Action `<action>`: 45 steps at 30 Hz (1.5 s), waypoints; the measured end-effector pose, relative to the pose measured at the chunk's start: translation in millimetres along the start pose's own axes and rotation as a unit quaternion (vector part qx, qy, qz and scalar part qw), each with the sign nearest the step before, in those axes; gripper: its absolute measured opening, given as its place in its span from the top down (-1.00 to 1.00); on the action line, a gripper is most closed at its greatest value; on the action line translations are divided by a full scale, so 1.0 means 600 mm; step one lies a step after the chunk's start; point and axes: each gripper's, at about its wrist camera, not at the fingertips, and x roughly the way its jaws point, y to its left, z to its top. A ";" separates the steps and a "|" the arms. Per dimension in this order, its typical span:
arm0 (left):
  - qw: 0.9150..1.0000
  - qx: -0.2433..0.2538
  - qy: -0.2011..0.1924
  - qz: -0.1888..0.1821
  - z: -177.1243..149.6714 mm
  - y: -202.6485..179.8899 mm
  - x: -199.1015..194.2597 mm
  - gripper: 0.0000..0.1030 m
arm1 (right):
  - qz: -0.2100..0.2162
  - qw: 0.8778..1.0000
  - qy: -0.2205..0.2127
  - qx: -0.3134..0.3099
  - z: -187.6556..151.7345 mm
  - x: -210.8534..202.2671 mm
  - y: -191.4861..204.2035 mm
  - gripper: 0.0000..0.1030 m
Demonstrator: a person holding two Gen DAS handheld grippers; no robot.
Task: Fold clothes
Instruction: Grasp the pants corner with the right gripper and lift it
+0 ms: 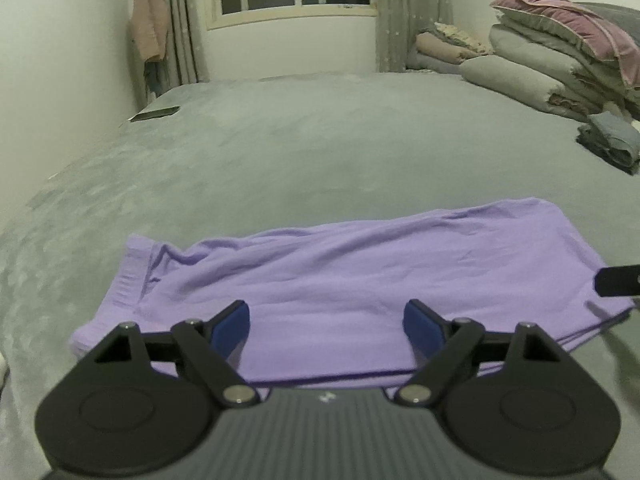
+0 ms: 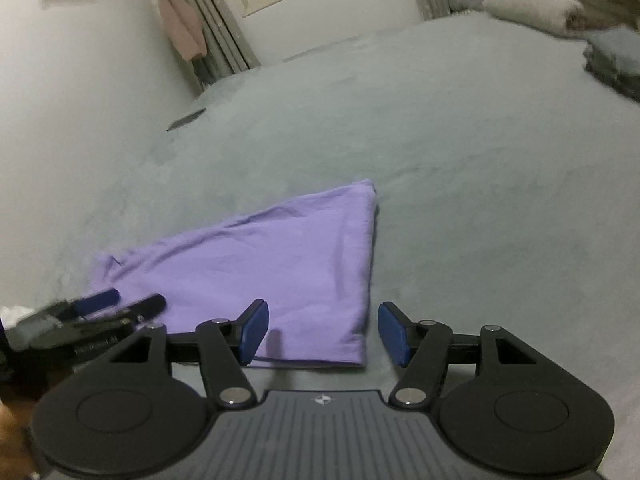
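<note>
We look at a lilac garment (image 1: 360, 288) that lies flat on the grey bed cover (image 1: 280, 152), near us, already doubled into a long strip; its ribbed waistband (image 1: 132, 276) is at the left end. We judge that one fold is done and the next one is in preparation.

Our left gripper (image 1: 327, 330) hovers over the near edge of the garment with its jaws spread and nothing between the blue pads (image 1: 230, 326). Our right gripper (image 2: 322, 332) is also released; its jaws stand apart above the near right corner of the cloth, and the pads do not press it.

For the next move we think each gripper must come down on one end of the near edge, pinch all the layers together, and then carry one end over to the other.

Some things we cannot make out. The near edge under the left gripper is covered by the gripper body, so we cannot count the layers there. In the right wrist view the left gripper is only a blurred shape at the left. The pile of bedding (image 1: 560, 52) far right is cut off by the frame.
</note>
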 end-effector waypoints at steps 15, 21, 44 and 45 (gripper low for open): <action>1.000 0.021 0.010 0.003 -0.007 -0.014 0.010 -0.69 | 0.012 0.999 0.002 0.039 0.002 0.004 -0.023 0.33; 1.000 0.015 0.012 0.001 -0.008 -0.011 0.010 -0.70 | 0.018 0.999 -0.001 0.031 0.003 -0.003 -0.021 0.80; 1.000 -0.001 0.019 -0.003 -0.010 -0.006 0.014 -0.74 | 0.013 0.999 -0.002 0.029 0.001 0.004 -0.022 0.76; 1.000 -0.001 0.019 -0.003 -0.010 -0.006 0.014 -0.74 | 0.014 1.000 -0.002 0.022 0.004 0.008 -0.021 0.76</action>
